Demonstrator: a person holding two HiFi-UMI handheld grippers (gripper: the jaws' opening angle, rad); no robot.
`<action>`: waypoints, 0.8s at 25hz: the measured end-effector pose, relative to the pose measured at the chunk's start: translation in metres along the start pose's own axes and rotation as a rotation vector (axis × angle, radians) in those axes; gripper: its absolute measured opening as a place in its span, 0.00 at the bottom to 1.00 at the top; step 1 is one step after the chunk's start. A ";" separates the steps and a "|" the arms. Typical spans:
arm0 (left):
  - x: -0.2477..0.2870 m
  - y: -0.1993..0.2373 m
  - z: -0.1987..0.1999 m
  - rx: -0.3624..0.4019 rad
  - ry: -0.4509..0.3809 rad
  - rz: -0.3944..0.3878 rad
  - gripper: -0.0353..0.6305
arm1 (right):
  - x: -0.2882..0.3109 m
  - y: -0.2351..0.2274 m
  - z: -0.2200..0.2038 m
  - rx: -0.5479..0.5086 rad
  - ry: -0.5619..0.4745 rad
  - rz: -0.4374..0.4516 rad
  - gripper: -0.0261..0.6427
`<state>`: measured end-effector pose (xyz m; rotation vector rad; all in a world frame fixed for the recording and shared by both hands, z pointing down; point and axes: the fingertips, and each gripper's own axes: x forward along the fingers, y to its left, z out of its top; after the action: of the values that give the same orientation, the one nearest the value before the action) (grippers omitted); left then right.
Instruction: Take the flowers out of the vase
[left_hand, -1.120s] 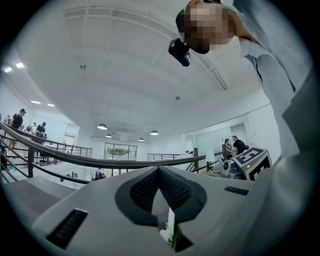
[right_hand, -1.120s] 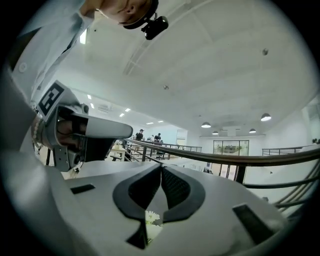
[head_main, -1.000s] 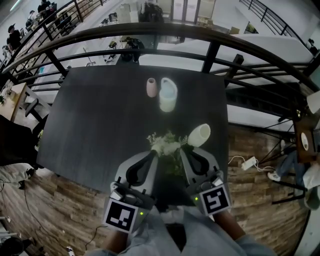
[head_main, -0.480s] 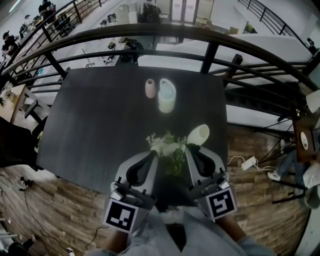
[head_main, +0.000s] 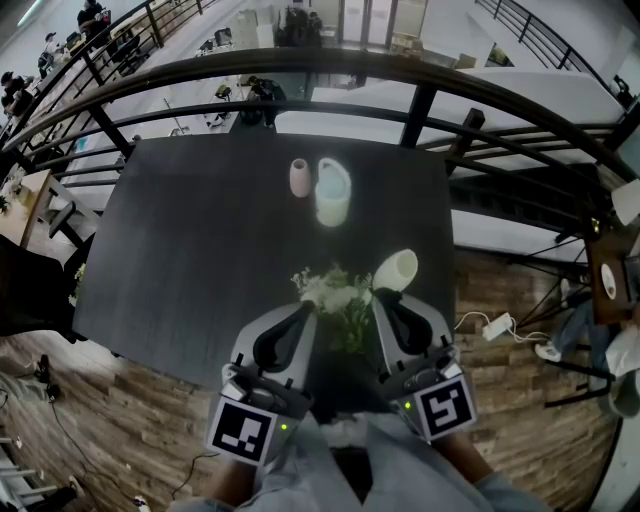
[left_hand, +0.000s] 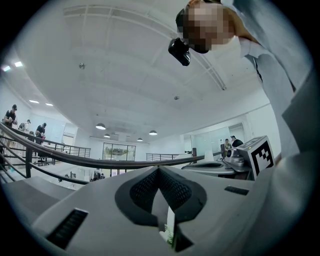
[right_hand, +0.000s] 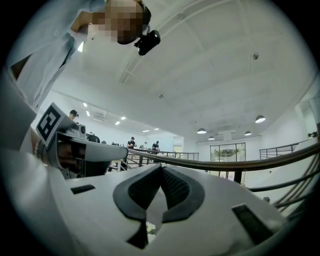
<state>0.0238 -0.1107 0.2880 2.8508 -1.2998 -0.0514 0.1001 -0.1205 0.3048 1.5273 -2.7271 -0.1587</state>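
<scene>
**Both grippers clenched, flowers between their tips**

Nearest you, the left gripper (head_main: 304, 310) and right gripper (head_main: 384, 298) are both pinched tight. A pale, green-flecked sliver shows behind the left pads, but I can't tell whether it's clamped. The flowers (head_main: 335, 292) sit at 12 o'clock, seemingly clear of the cream vase (head_main: 397, 270) at 1 o'clock — your right tip is just beside its base. Swing right and you could roll it toward the table (head_main: 200, 250) edge at 3 o'clock — a loose pinch would drop the bunch.

You have no legible words, numbers or brands here. The only signs are coded black-and-white square markers (head_main: 242, 432), one on the cube behind your left tongs (head_main: 306, 308) and one behind your right tongs (head_main: 380, 295).
</scene>
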 end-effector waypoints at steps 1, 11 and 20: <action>0.000 0.000 0.000 0.000 -0.001 0.000 0.05 | 0.000 0.000 0.000 0.002 0.001 0.000 0.03; -0.001 -0.001 -0.001 0.005 0.000 -0.003 0.05 | -0.001 0.000 -0.003 0.012 0.007 0.004 0.03; 0.001 -0.003 0.000 0.005 -0.002 -0.005 0.05 | -0.001 -0.003 -0.003 0.017 0.012 -0.001 0.03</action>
<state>0.0264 -0.1098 0.2876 2.8594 -1.2945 -0.0503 0.1039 -0.1215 0.3080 1.5294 -2.7254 -0.1267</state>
